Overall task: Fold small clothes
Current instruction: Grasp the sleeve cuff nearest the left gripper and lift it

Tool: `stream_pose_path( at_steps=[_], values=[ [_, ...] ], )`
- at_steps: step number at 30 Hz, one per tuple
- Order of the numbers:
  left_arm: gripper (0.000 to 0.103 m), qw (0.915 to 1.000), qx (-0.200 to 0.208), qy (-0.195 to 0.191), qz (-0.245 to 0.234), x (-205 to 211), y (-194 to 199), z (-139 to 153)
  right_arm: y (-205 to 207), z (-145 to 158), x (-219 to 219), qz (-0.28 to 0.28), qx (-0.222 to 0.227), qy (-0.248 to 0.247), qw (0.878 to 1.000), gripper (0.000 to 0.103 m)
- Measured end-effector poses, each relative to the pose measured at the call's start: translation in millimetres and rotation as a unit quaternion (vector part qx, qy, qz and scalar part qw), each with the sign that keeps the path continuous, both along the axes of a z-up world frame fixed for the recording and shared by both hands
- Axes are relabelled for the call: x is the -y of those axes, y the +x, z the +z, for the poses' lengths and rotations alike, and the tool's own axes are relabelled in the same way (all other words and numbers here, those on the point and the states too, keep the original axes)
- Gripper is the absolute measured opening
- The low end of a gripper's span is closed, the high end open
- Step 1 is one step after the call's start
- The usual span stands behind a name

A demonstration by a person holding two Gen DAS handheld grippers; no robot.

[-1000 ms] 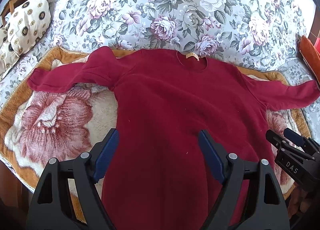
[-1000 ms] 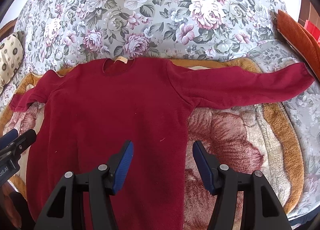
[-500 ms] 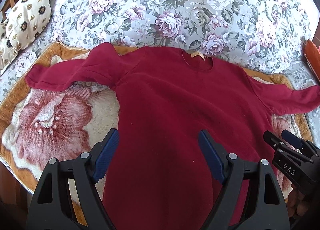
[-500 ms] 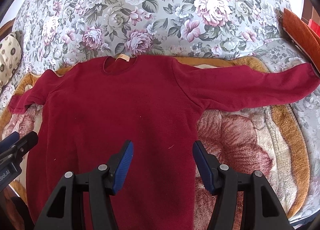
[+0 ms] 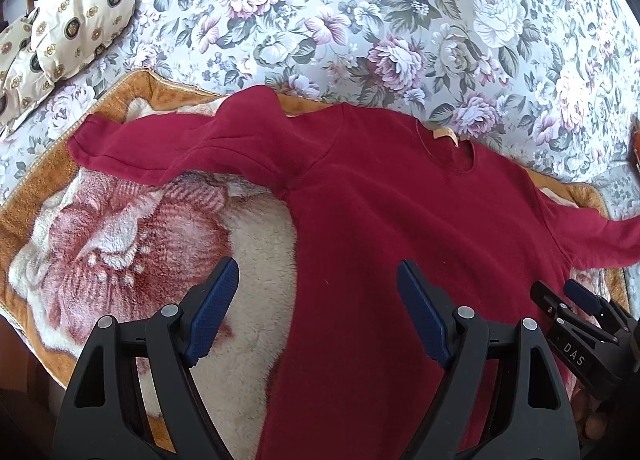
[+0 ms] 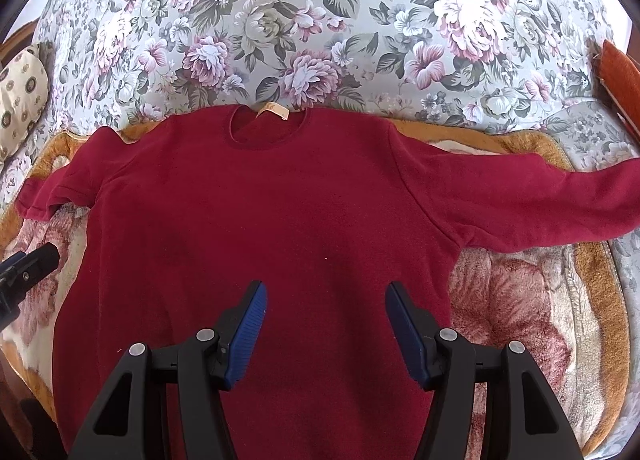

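A dark red long-sleeved sweater point(image 5: 400, 227) lies flat, front down, collar away from me, both sleeves spread out sideways; it also shows in the right wrist view point(image 6: 280, 227). My left gripper point(image 5: 318, 280) is open and empty, hovering above the sweater's left side edge below the left sleeve point(image 5: 160, 151). My right gripper point(image 6: 324, 300) is open and empty above the lower middle of the body, with the right sleeve point(image 6: 540, 203) stretched out to its right. Each gripper's tip shows at the edge of the other's view.
The sweater rests on a plush blanket with a pink flower and an orange border point(image 5: 120, 240), spread over a floral bedspread point(image 6: 320, 19). A cream patterned pillow point(image 5: 72, 27) lies far left. An orange cushion point(image 6: 620, 75) sits at the far right.
Both grippers have shifted left and a little closer over the sweater. The left one now straddles the sweater's left edge. Both stay open; the sweater has not moved.
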State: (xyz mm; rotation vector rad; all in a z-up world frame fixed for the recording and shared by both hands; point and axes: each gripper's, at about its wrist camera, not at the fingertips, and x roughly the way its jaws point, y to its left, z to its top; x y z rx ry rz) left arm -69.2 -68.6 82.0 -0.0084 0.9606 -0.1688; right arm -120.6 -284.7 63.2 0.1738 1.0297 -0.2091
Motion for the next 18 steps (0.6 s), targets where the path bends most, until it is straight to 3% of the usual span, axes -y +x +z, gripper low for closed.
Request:
stream_pose_path(
  at_steps=[7, 11, 15, 18],
  values=[
    [0.082, 0.9997, -0.011, -0.001, 0.020, -23.2, 15.7, -6.6, 23.8, -4.4, -14.8, 0.012, -0.004, 0.006, 1.000, 0.059],
    [0.082, 0.9971, -0.032, -0.051, 0.045, -57.2, 29.9, -8.7, 36.6, -6.9, -28.7, 0.034, -0.002, 0.009, 0.999, 0.059],
    [0.082, 0.9885, -0.048, -0.087, 0.114, -117.9, 52.9, -11.9, 55.1, -8.0, -44.7, 0.084, 0.027, 0.038, 0.995, 0.059],
    [0.082, 0.9758, -0.043, -0.110, 0.184, -176.2, 74.5, -15.5, 78.2, -11.5, -60.6, 0.118, 0.026, 0.064, 0.991, 0.059]
  ],
)
